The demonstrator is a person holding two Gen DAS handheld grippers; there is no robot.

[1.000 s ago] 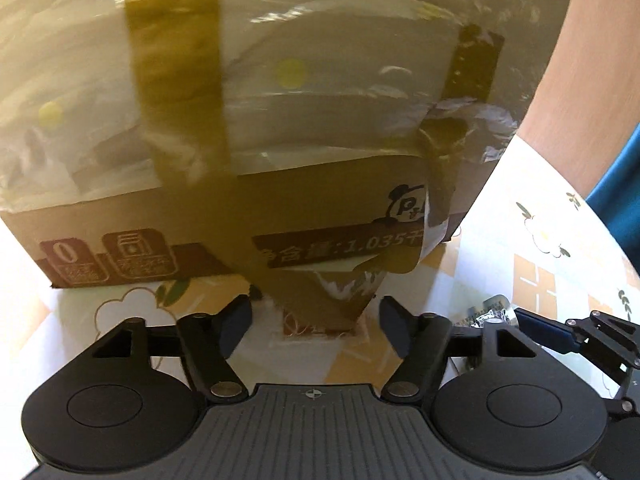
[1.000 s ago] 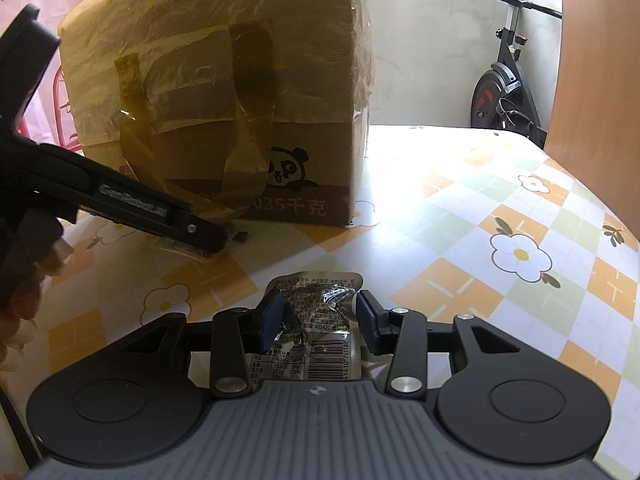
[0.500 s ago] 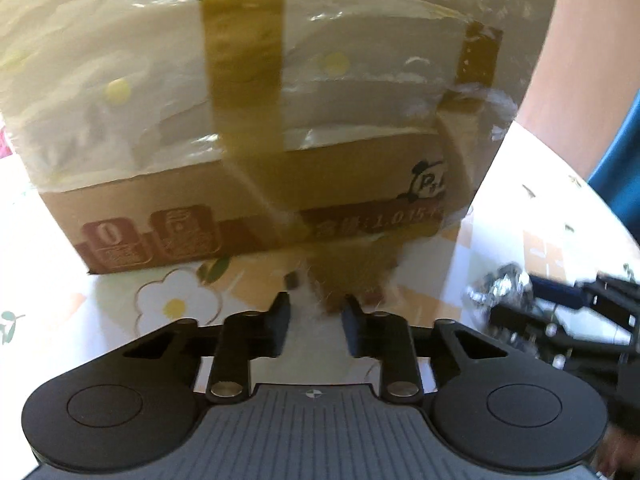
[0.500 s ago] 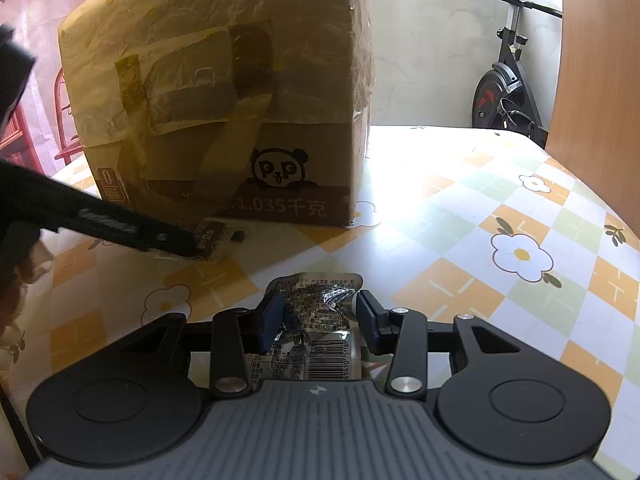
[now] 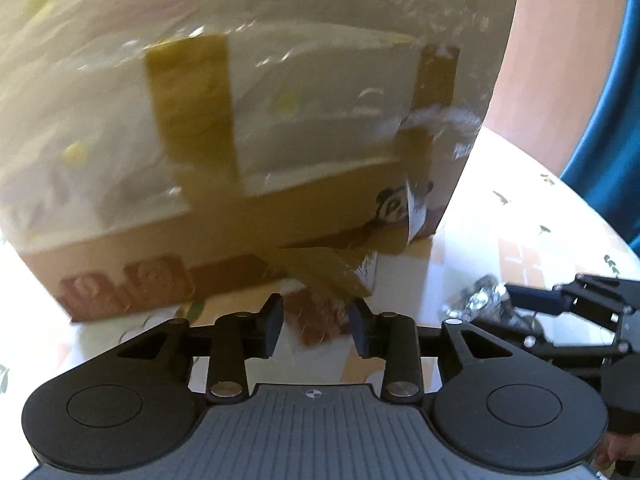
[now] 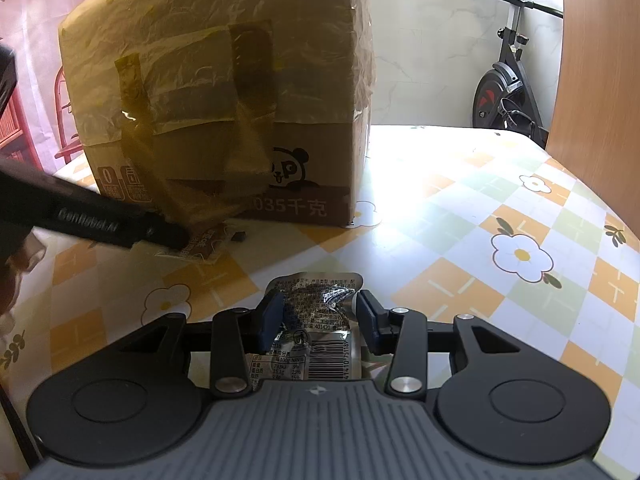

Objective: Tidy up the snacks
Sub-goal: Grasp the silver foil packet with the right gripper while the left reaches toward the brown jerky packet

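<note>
A large taped cardboard box (image 6: 224,112) stands on the flowered table; it fills the left wrist view (image 5: 240,140). My right gripper (image 6: 318,318) is shut on a silver foil snack packet (image 6: 316,320) that lies on the tablecloth. My left gripper (image 5: 316,320) has its jaws close around a small brown snack packet (image 5: 320,322) at the box's foot, lifted a little; in the right wrist view it (image 6: 176,236) holds that brown packet (image 6: 204,246) by its edge. The silver packet also shows in the left wrist view (image 5: 476,300).
A tablecloth (image 6: 480,216) with orange and green squares and white flowers covers the table. An exercise bike (image 6: 508,80) stands behind the table. A wooden panel (image 6: 600,80) is at the right. A small dark scrap (image 6: 239,236) lies by the box.
My left gripper closed from wide open onto the brown packet at the box's foot and has shifted with it. My right gripper has held still on the silver packet.
</note>
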